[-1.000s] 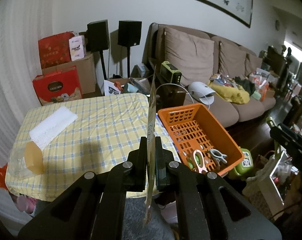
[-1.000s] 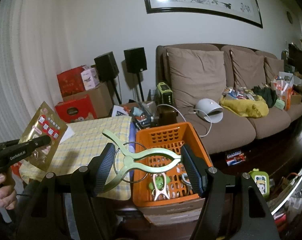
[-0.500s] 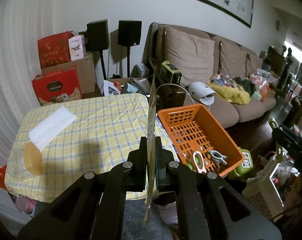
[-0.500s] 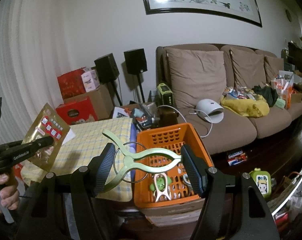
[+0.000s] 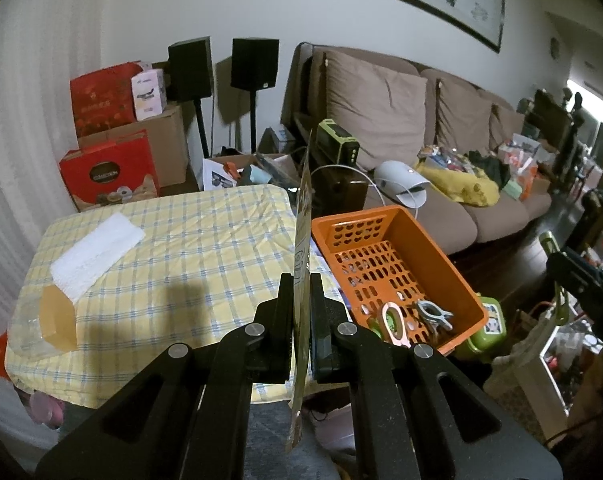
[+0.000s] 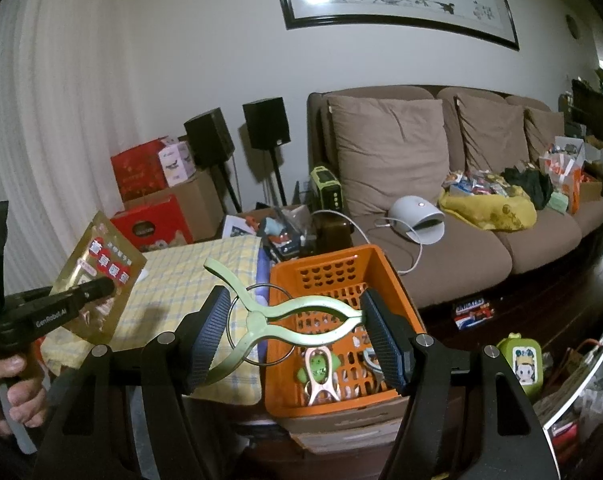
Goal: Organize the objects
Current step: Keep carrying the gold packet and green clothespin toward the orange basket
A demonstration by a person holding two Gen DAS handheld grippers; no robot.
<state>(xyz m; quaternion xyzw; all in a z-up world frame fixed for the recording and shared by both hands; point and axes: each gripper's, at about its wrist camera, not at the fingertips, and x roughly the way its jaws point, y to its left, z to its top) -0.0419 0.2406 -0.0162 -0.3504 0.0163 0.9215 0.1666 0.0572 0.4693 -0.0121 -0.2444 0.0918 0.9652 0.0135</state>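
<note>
The left tongs pinched a packet edge-on; the right tongs gripped a wide clip — both poised near the basket at one o'clock, likely for dropping in.

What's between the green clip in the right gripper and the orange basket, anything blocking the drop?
Nothing visible. The right gripper holds the green clip across its pads, above the near edge of the orange basket. The basket's top is open, with a few small clips on its floor. The left gripper with its gold packet is off to the side.
</note>
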